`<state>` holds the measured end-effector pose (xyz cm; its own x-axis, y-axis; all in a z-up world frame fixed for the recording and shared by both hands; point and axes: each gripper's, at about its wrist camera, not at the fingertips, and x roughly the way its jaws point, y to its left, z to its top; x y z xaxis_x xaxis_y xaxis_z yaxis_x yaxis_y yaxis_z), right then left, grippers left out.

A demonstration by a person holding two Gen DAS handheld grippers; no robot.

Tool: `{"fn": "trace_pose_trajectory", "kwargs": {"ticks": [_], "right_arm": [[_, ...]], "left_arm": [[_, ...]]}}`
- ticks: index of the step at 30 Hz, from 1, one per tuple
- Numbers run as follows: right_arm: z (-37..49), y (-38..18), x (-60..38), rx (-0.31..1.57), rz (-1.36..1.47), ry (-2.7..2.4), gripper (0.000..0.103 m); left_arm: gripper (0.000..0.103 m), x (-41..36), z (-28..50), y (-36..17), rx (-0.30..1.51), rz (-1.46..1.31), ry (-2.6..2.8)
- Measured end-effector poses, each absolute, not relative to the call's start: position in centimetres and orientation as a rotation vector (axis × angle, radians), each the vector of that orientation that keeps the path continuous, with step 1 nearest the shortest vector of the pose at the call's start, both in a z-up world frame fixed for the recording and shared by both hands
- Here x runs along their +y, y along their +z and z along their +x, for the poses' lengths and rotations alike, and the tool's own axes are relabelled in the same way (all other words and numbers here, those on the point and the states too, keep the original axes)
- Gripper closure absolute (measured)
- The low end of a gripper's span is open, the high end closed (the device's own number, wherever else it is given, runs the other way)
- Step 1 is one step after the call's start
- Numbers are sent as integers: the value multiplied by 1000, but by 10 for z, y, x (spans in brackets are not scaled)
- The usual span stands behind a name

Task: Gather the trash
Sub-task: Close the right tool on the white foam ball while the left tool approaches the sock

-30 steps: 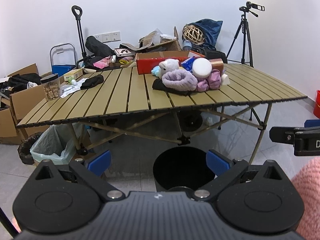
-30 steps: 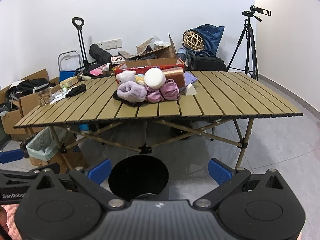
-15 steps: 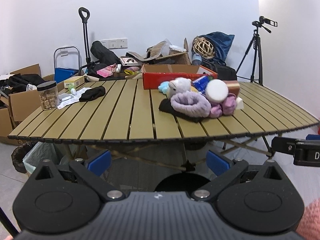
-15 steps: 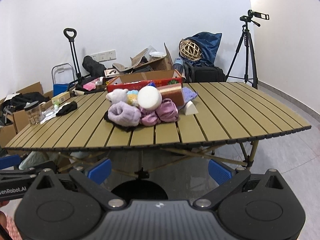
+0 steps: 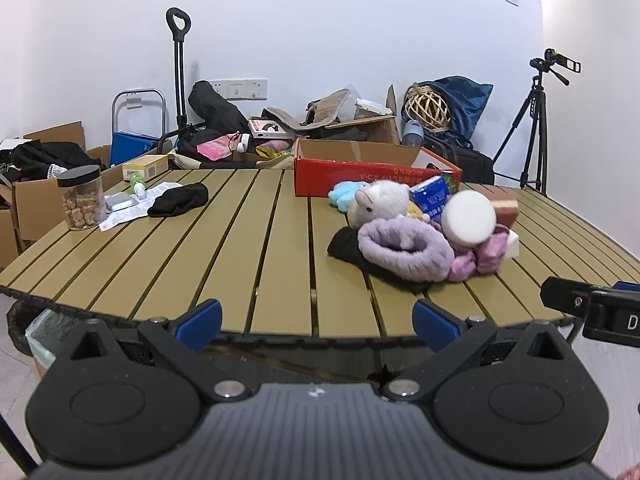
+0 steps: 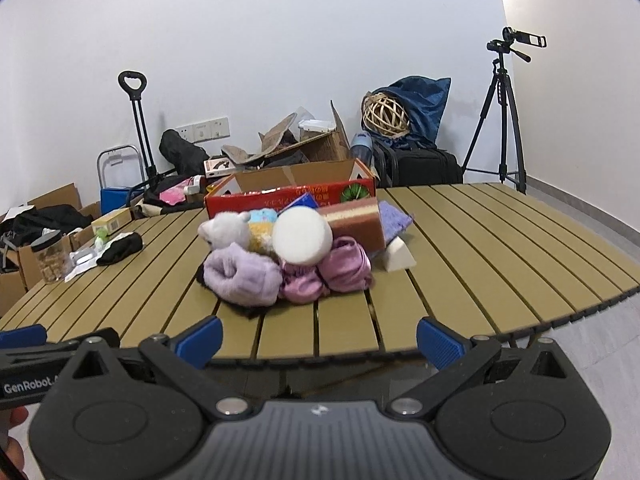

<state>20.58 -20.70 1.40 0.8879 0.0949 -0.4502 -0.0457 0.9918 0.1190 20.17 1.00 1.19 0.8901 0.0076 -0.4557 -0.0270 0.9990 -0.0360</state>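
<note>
Both grippers have risen – left gripper (image 5: 316,318) & right gripper (image 6: 318,336), fingers apart, empty, facing the table (image 6: 480,248) w/ its pile (image 6: 288,256).

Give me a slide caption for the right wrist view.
Open right claw faces a pile of soft items on the slatted table.

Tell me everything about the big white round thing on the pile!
The white disc looks like soft, matte foam, thick, with a flat round face. It sits tilted on top of the pile, facing the cameras, and rests on the pink cloths, beside the white plush toy and in front of the striped sponge.
</note>
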Motion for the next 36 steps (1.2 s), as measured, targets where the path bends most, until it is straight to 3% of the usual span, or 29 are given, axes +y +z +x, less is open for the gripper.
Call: {"fn": "trace_pose_trajectory", "kwargs": {"ticks": [25,29,34,36], "right_arm": [[324,-5,-178,306,-65,96,3],[343,-15,-169,321,-100,92,9],[351,-23,-165,331,-95,84,30],[350,-24,-163,325,-101,83,45]], "left_arm": [[0,21,309,18,470,-108,102],[0,23,316,16,485,-133,103],[0,20,321,12,500,-130,101],[0,17,323,10,505,-114,100]]}}
